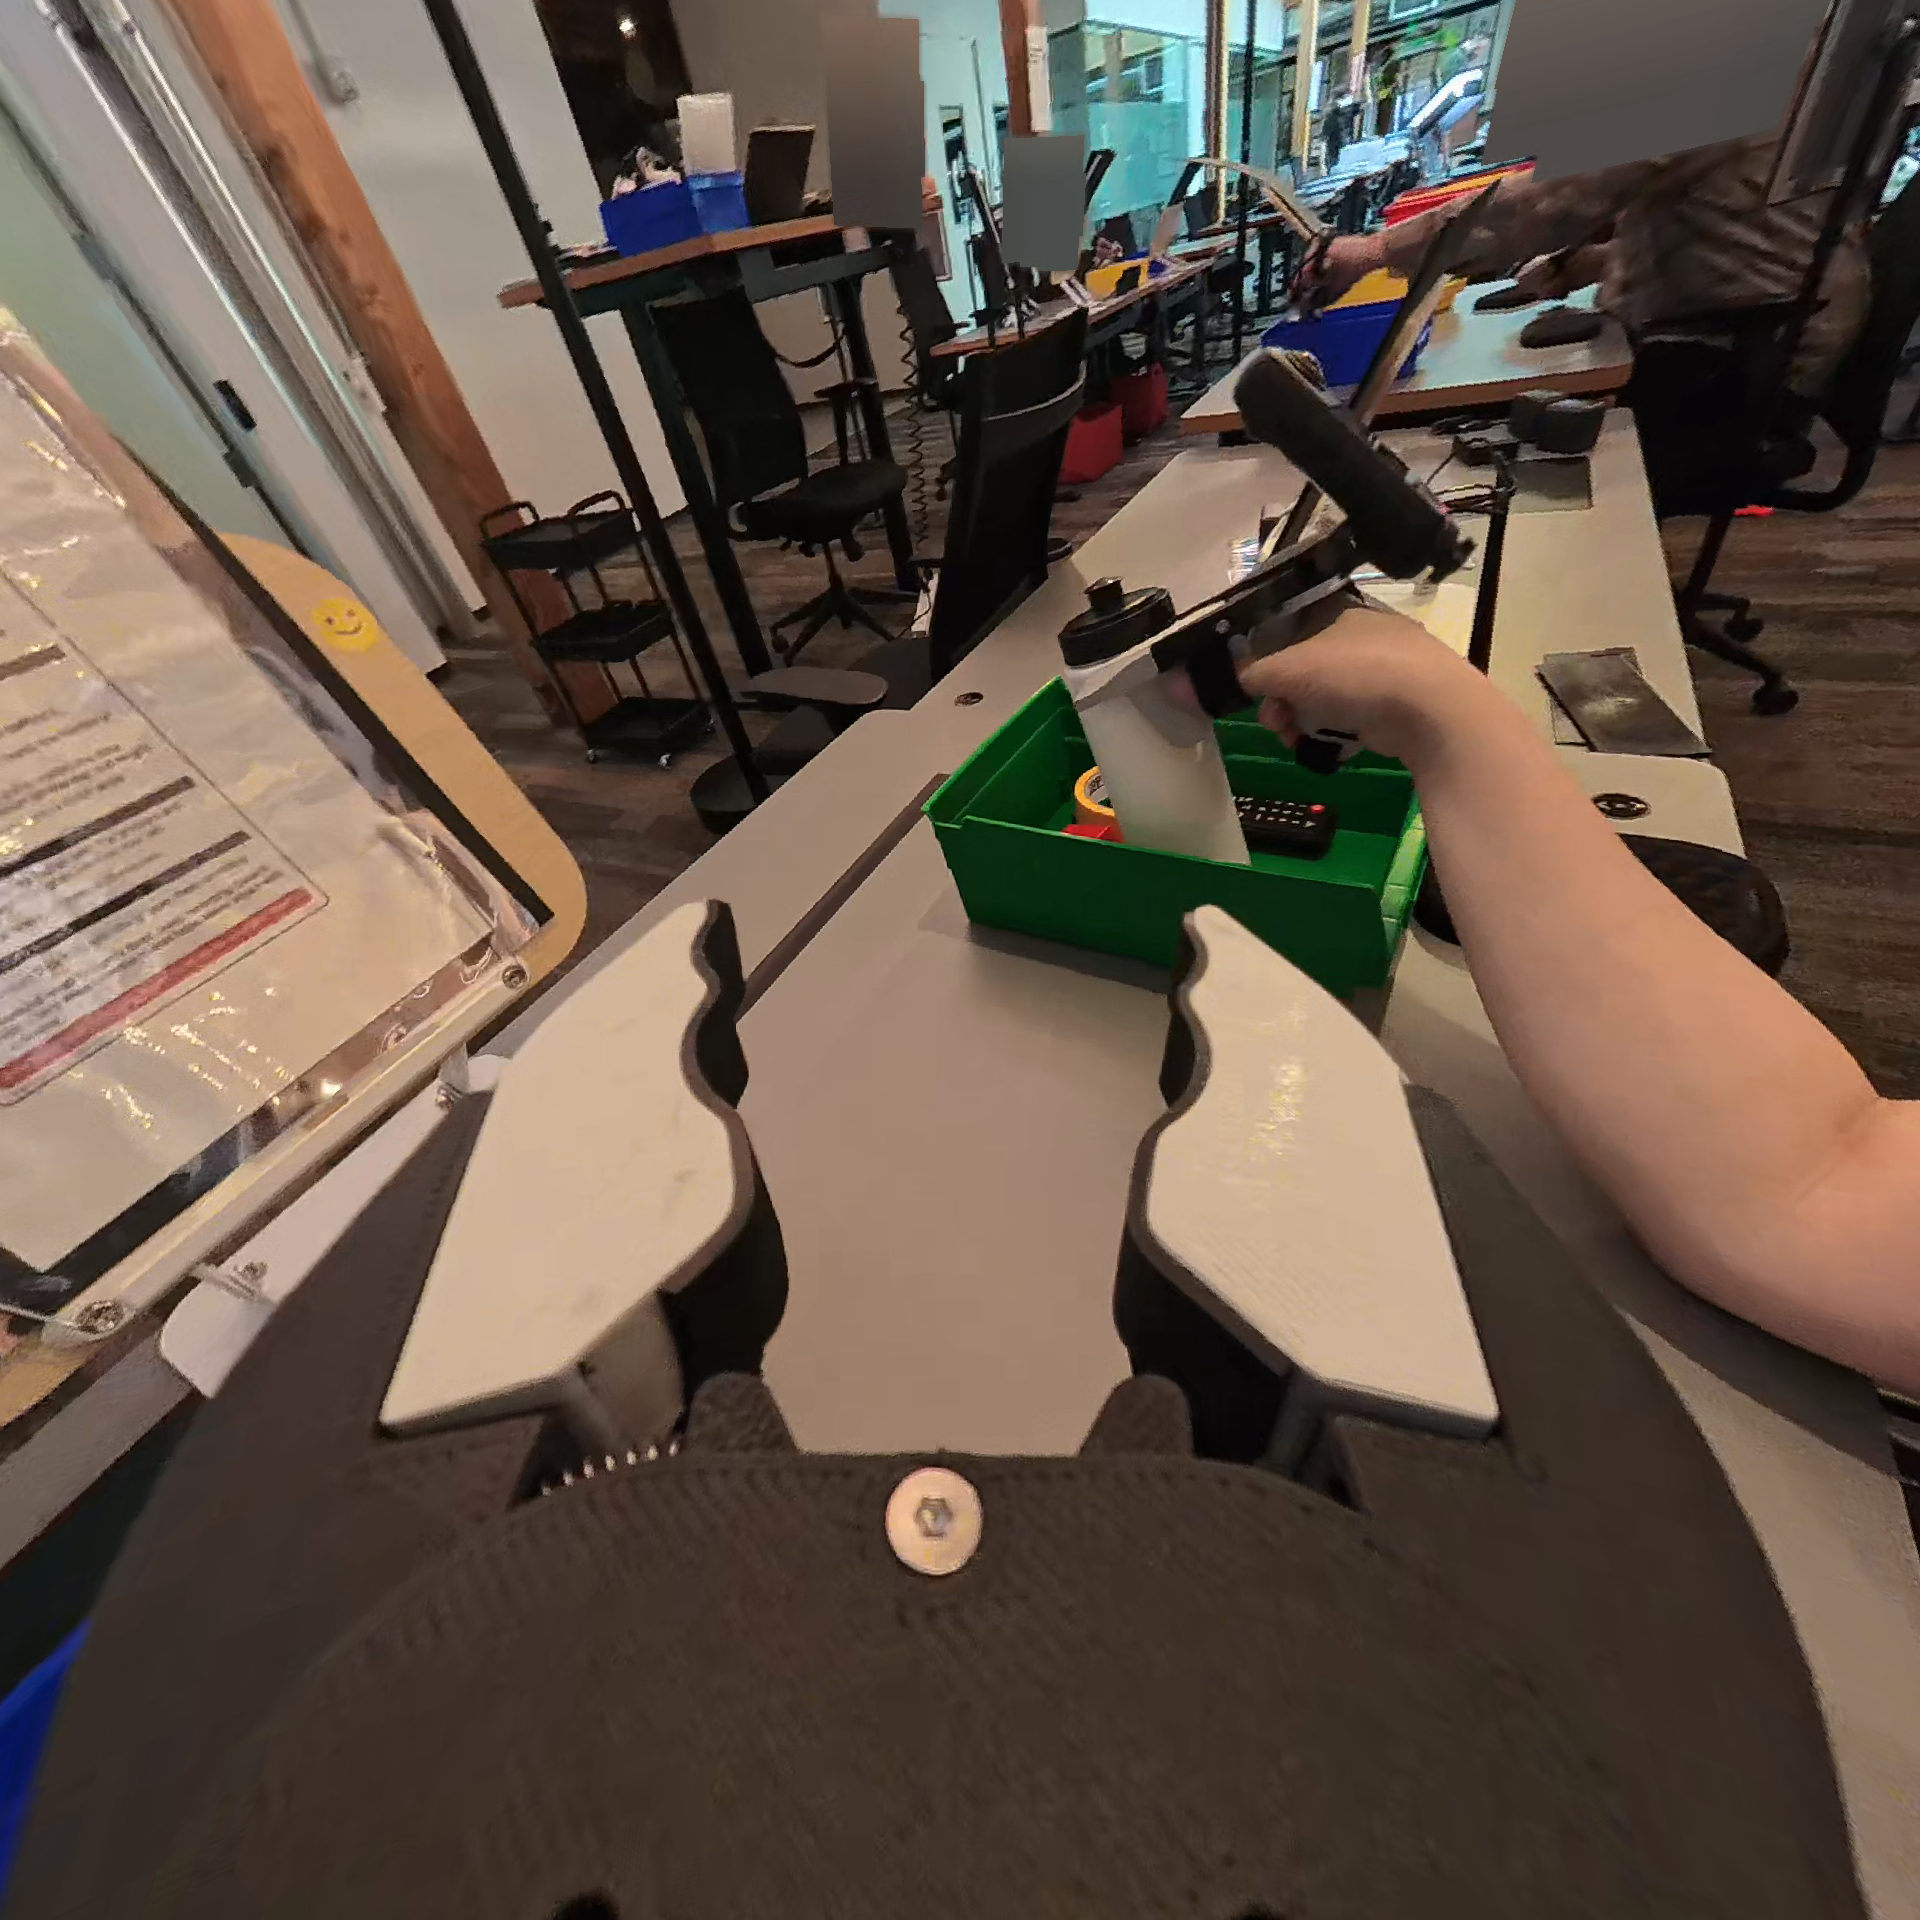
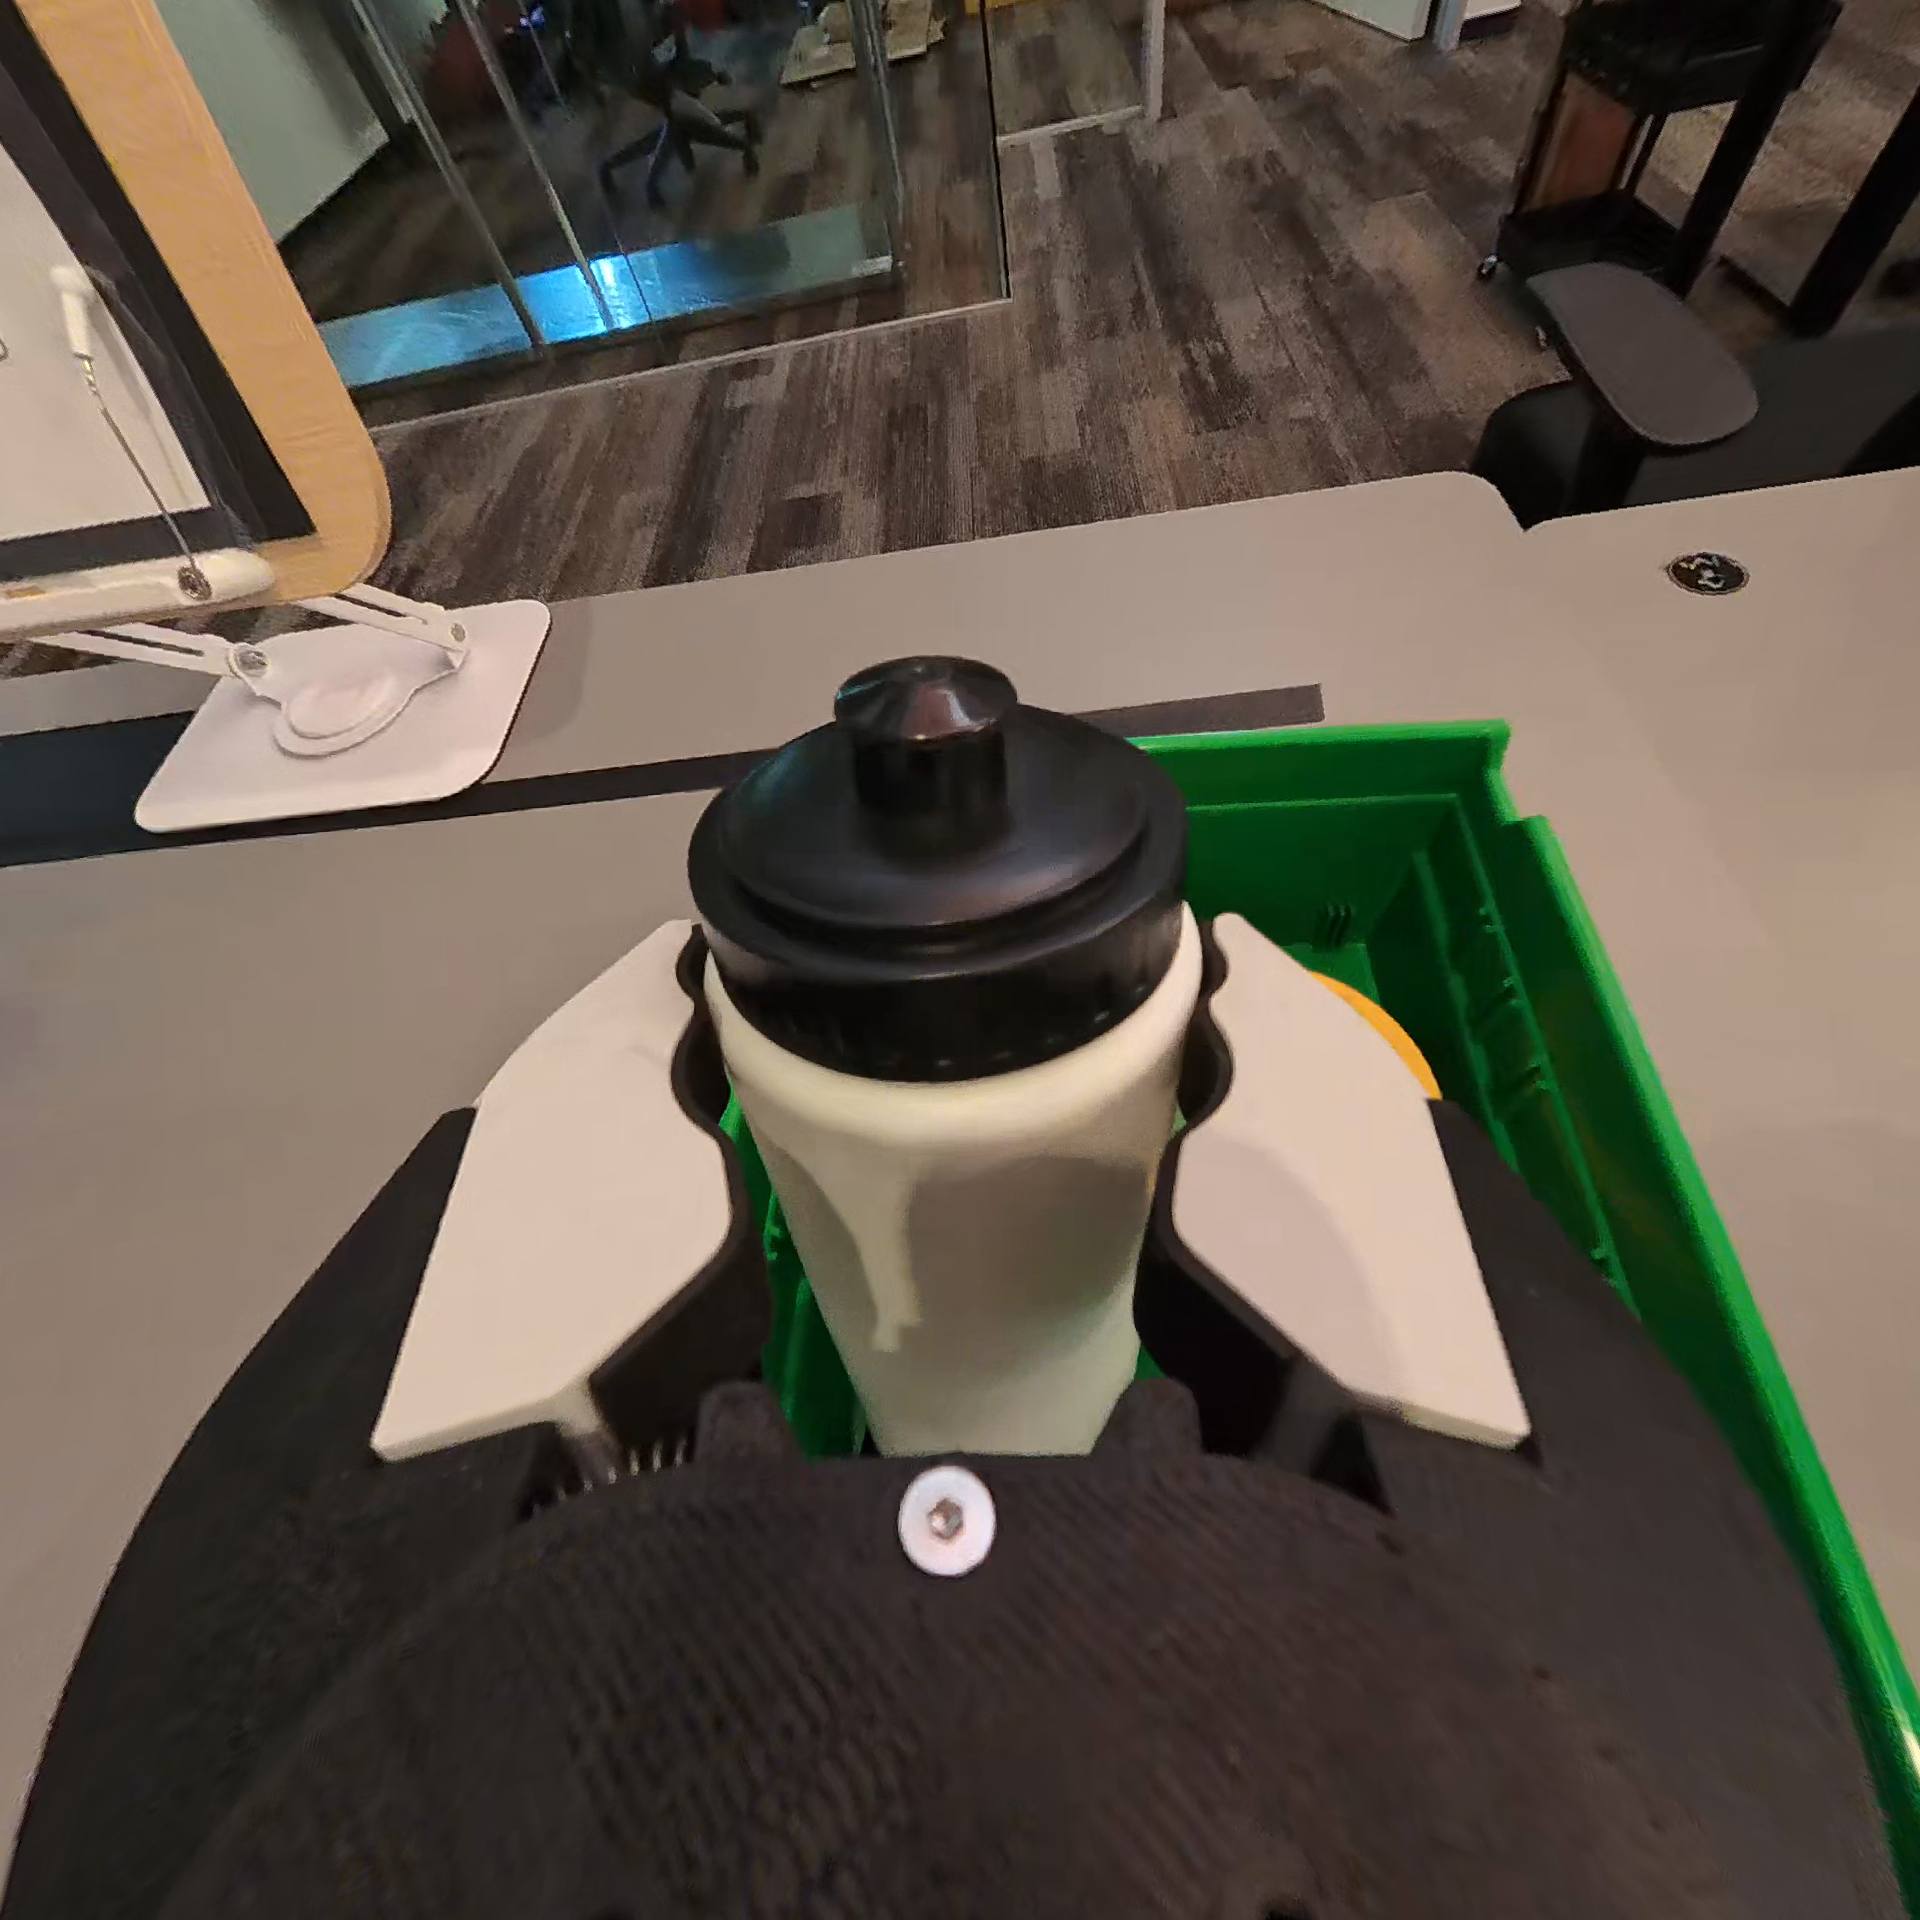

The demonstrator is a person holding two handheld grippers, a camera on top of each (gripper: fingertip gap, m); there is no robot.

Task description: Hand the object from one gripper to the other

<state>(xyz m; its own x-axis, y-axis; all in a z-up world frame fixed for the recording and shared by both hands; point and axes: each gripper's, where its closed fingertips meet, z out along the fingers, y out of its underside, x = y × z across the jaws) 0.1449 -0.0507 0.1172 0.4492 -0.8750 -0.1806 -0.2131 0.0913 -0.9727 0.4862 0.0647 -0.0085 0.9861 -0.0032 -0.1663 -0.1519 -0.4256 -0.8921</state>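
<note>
A white squeeze bottle with a black cap [image 2: 940, 1122] is held upright in my right gripper [image 2: 948, 997], whose fingers are shut on its neck just under the cap. In the left wrist view the bottle [image 1: 1158, 769] hangs over the green bin [image 1: 1164, 914], its base still inside the bin. A person's hand holds the right gripper [image 1: 1132, 686] there. My left gripper [image 1: 956, 935] is open and empty, low over the grey table, short of the bin's near wall.
The green bin [image 2: 1507, 935] holds a yellow tape roll [image 1: 1093, 795] and a black remote [image 1: 1283, 826]. A tilted board on a white stand [image 2: 343, 717] is at the left. The person's forearm [image 1: 1621, 997] crosses the right side. Office chairs and desks stand behind. The gap from one gripper's tips to the other's is roughly 40 cm.
</note>
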